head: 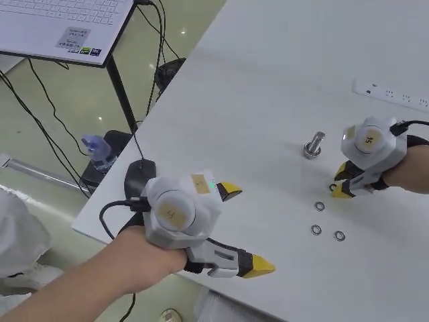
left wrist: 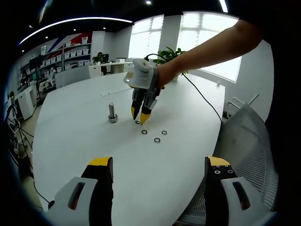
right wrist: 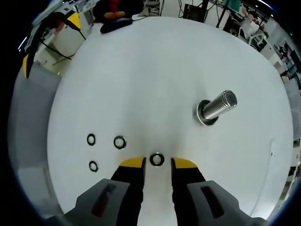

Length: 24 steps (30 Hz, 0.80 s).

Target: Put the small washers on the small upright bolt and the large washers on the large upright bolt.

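**Q:** How many washers are there, and where do they lie?
**A:** Four washers (right wrist: 119,141) lie flat on the white table (right wrist: 155,70), none touching another. One lies in the gap between the tips of the right gripper (right wrist: 158,163). In the right gripper view, the other three form a loose cluster at 9 to 10 o'clock from it.

**Q:** How many bolts?
**A:** One upright bolt (right wrist: 217,105) stands at 2 o'clock from the washer in the gap, well apart from the cluster. Whether the dark ring at its foot is a washer cannot be told.

**Q:** What is the state of each gripper?
**A:** The right gripper points down at the table with its jaws narrowly parted. Bare table shows on either side of the washer, so nothing is clamped. The left gripper (left wrist: 159,162) has its jaws spread wide and holds nothing. In the head view it sits near the table's edge, at 7 o'clock from the bolt.

**Q:** What else is in the head view?
**A:** One laptop (head: 60,27) is at 10 o'clock from the bolt, off the table. One power strip (head: 392,94) lies on the table at 2 o'clock.
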Available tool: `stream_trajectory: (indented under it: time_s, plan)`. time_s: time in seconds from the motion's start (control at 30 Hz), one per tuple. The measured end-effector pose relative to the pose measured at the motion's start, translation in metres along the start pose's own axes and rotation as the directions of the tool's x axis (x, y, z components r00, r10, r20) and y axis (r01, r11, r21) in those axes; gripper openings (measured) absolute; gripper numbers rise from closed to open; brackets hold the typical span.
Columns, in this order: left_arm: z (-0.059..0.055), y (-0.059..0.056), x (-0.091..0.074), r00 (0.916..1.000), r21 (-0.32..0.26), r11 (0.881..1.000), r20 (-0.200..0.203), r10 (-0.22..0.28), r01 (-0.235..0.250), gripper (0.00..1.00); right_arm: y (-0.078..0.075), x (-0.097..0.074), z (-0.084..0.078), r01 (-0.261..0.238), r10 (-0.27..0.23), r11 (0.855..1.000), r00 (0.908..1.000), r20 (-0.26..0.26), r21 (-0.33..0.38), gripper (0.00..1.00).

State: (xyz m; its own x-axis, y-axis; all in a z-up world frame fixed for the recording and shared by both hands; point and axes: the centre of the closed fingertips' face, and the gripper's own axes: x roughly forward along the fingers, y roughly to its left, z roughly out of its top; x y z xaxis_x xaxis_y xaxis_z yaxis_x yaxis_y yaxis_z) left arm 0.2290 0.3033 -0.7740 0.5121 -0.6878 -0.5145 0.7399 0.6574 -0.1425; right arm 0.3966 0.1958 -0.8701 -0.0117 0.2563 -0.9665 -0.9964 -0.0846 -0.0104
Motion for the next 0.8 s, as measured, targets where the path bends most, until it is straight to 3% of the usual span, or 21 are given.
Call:
stream_trajectory:
  time_s: [0.8]
  plan:
    - [-0.0006, -0.0044, -0.0046, 1.0000, 0.000, 1.000, 0.007, 0.004, -0.004, 0.78, 0.0019, 0.0008, 0.0000, 0.024, -0.023, 0.998, 0.9992, -0.032, 0.050, 0.13]
